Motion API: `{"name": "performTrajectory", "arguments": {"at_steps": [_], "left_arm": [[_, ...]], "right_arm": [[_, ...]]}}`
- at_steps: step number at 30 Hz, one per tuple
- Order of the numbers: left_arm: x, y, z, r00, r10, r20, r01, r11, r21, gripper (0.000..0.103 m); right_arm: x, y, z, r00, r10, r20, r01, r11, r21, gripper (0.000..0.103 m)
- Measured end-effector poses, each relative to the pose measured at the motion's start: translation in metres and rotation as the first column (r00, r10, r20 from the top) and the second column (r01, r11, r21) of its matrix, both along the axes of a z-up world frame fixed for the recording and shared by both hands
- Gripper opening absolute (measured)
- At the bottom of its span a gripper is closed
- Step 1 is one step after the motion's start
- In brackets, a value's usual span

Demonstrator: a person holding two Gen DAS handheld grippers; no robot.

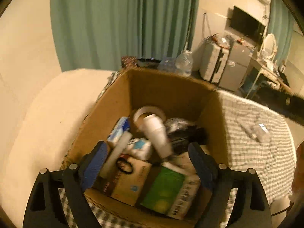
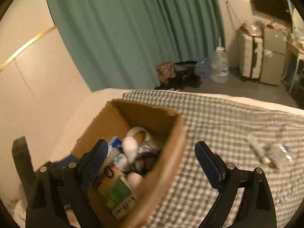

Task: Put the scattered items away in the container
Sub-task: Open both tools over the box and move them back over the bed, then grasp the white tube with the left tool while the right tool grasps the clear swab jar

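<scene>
Left gripper (image 1: 147,163) wide, empty over the cardboard box (image 1: 171,87); right gripper (image 2: 152,163) wide, straddling its right wall; tube (image 2: 257,149) remains far right.

An open brown cardboard box (image 1: 169,91) (image 2: 171,133) stands upright on the green-and-white checked bedcover, its flaps out of the way and its inside well filled; within it lie a white roll of tape (image 1: 149,112) (image 2: 137,133) against the far wall, a white plastic bottle (image 1: 157,133) (image 2: 131,148) tilted over the heap, a blue-and-white packet (image 1: 119,129) (image 2: 115,142) at the left, a tan carton with a black loop on it (image 1: 129,180), and a green-fronted box with a barcode side (image 1: 167,191) (image 2: 118,195) nearest the camera; well apart to the right, a slim white tube (image 1: 247,131) (image 2: 256,148) and a small clear packet (image 1: 261,131) (image 2: 281,152) lie flat on the bedcover, just beside each other.
</scene>
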State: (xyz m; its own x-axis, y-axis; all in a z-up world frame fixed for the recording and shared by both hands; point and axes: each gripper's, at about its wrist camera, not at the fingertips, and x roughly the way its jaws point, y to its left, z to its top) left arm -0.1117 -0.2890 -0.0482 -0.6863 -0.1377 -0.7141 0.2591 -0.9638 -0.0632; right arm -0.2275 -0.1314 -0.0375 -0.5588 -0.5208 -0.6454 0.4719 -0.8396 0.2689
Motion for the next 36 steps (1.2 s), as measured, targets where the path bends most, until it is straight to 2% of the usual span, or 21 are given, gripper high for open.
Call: {"name": "performTrajectory", "arguments": {"at_steps": [2, 4, 7, 11, 17, 25, 36], "left_arm": [[0.004, 0.016, 0.012, 1.000, -0.009, -0.019, 0.008, 1.000, -0.009, 0.094], [0.009, 0.035, 0.024, 0.999, -0.006, -0.037, 0.005, 0.999, -0.045, 0.101], [0.017, 0.063, 0.038, 0.998, -0.018, -0.060, 0.013, 0.996, -0.088, 0.103], [0.022, 0.095, 0.045, 0.997, -0.046, -0.067, 0.040, 0.995, -0.096, 0.103], [0.019, 0.141, 0.039, 0.997, -0.075, -0.035, 0.074, 0.996, -0.054, 0.103], [0.004, 0.193, 0.024, 0.995, -0.084, -0.044, 0.082, 0.995, -0.050, 0.103], [-0.046, 0.254, -0.010, 0.984, -0.172, 0.038, 0.174, 0.984, -0.042, 0.103]], "right_arm": [[0.014, 0.021, 0.010, 0.999, -0.030, -0.039, 0.031, 0.999, 0.021, 0.093], [0.026, 0.042, 0.019, 0.996, -0.060, -0.071, 0.063, 0.997, 0.036, 0.093], [0.042, 0.072, 0.030, 0.989, -0.105, -0.108, 0.110, 0.993, 0.045, 0.093], [0.064, 0.113, 0.040, 0.972, -0.152, -0.180, 0.169, 0.982, 0.085, 0.093], [0.083, 0.170, 0.041, 0.951, -0.212, -0.224, 0.240, 0.965, 0.103, 0.093], [0.083, 0.236, 0.019, 0.934, -0.309, -0.178, 0.328, 0.941, 0.084, 0.093], [0.053, 0.293, -0.017, 0.911, -0.402, -0.094, 0.407, 0.913, 0.043, 0.093]]}}
